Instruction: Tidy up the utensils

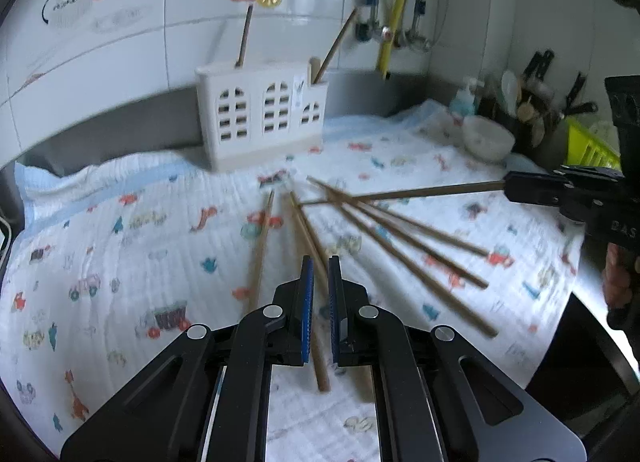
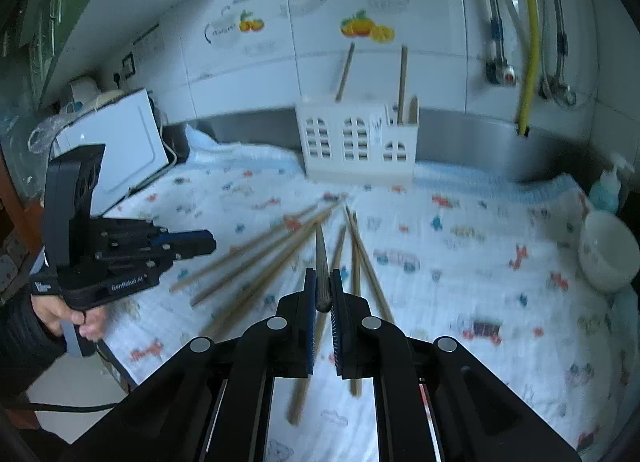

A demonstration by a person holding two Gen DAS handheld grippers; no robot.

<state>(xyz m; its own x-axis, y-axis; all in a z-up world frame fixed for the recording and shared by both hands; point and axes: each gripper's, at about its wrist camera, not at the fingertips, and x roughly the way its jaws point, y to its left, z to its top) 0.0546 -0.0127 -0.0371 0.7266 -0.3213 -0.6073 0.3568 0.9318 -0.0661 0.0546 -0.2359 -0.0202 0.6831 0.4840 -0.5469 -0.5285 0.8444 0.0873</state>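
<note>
Nearest to us, our left gripper point(image 1: 321, 262) has its jaws drawn narrow; a chopstick point(image 1: 316, 338) runs through the slim gap between the blue pads, but we cannot tell whether they actually pinch it. Our right gripper point(image 2: 324, 274) is clamped on a dark chopstick point(image 2: 321, 262), whose butt sits between the pads while its tip points away toward the wall. In the left wrist view that same stick juts sideways out of the right gripper, above the pile.

Just beyond both grippers, the loose chopsticks point(image 2: 256, 258) lie fanned on the printed cloth point(image 1: 120, 246), their far ends converging near one spot. A hand point(image 2: 80, 318) holds the left gripper's handle at the counter edge.

Farther back, the white utensil holder point(image 1: 264, 114) stands upright against the tiled wall, with 2 chopsticks point(image 1: 244, 38) leaning in separate compartments. A white bowl point(image 2: 608, 254) sits at the cloth's right edge, well apart from the pile.
</note>
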